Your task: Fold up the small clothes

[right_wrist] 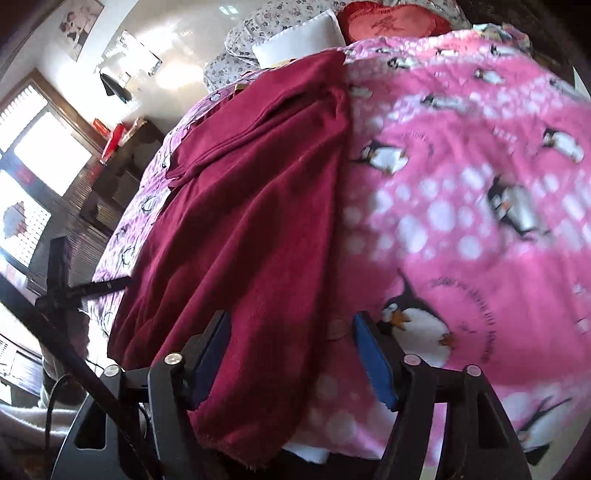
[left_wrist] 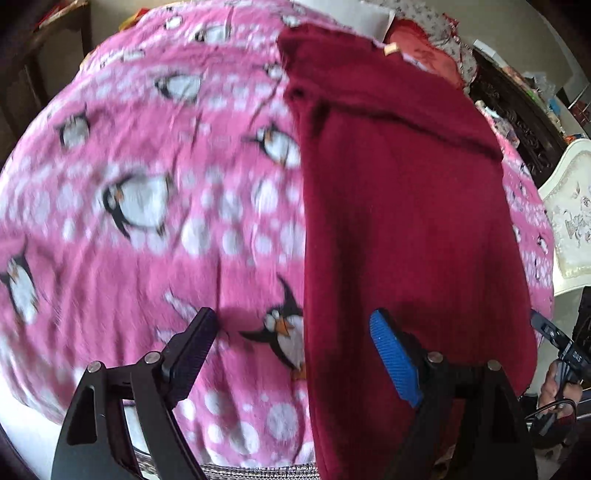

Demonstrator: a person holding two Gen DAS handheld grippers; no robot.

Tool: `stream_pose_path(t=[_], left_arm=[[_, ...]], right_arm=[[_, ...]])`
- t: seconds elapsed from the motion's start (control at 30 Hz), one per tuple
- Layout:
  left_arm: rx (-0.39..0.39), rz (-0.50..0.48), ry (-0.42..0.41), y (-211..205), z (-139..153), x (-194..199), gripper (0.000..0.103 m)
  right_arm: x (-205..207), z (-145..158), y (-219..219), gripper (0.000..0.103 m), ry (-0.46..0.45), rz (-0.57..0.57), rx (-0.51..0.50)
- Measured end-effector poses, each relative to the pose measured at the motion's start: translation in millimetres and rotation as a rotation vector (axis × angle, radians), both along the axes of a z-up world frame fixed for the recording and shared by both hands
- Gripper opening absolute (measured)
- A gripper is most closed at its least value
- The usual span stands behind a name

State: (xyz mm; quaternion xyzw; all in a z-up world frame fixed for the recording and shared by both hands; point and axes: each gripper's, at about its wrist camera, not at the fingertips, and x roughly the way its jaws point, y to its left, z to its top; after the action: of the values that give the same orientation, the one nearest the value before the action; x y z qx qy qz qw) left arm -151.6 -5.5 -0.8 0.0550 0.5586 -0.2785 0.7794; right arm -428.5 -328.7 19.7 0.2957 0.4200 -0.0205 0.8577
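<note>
A dark red garment (left_wrist: pixel 402 221) lies folded lengthwise on a pink penguin-print blanket (left_wrist: pixel 147 184), running from the near edge to the far side. My left gripper (left_wrist: pixel 295 332) is open above the garment's near left edge, holding nothing. In the right wrist view the garment (right_wrist: pixel 251 206) lies left of centre on the blanket (right_wrist: pixel 461 203), its near end hanging over the bed's edge. My right gripper (right_wrist: pixel 290 332) is open, its jaws standing either side of the garment's near right edge, with cloth between them but not pinched.
A red cushion (right_wrist: pixel 391 22) and a white pillow (right_wrist: pixel 295 40) lie at the far end of the bed. A white carved headboard (left_wrist: pixel 572 206) stands at the right. A dark cabinet (right_wrist: pixel 107 166) and a black stand (right_wrist: pixel 59 273) are at the left.
</note>
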Motion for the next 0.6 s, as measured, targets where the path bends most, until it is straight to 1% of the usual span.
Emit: stream_pose_path(t=[0.03, 0.07, 0.1, 0.13, 0.23, 0.33, 0.37, 0.47, 0.5, 0.6], left_arm=[[0.006, 0.007, -0.022, -1, -1, -3, 0.084], [0.009, 0.009, -0.038, -3, 0, -6, 0.084], [0.01, 0.001, -0.047, -6, 0, -9, 0.084], [0.01, -0.01, -0.044, -9, -1, -11, 0.084], [0.014, -0.027, -0.051, -13, 1, -16, 0.084], [0.012, -0.034, -0.049, -14, 0, -18, 0.084], [0.012, -0.03, -0.05, -16, -2, -18, 0.084], [0.026, -0.028, -0.066, -16, -3, -21, 0.086], [0.032, -0.031, -0.074, -18, -3, -22, 0.086], [0.04, -0.051, -0.081, -20, -2, -31, 0.086]], right_arm=[[1, -2, 2, 0.055, 0.004, -0.015, -0.021], [2, -2, 3, 0.046, -0.013, -0.029, -0.041], [3, -1, 3, 0.017, -0.031, -0.018, -0.024], [2, 2, 3, 0.011, -0.047, -0.015, -0.014], [-4, 20, 11, 0.009, -0.078, -0.013, -0.113], [-17, 36, 12, 0.008, -0.087, -0.043, -0.203], [-17, 36, 12, 0.008, -0.059, -0.06, -0.249], [-6, 19, 12, 0.008, 0.013, -0.058, -0.259], [-1, 12, 15, 0.009, 0.042, -0.056, -0.278], [-2, 10, 18, 0.01, 0.048, -0.068, -0.297]])
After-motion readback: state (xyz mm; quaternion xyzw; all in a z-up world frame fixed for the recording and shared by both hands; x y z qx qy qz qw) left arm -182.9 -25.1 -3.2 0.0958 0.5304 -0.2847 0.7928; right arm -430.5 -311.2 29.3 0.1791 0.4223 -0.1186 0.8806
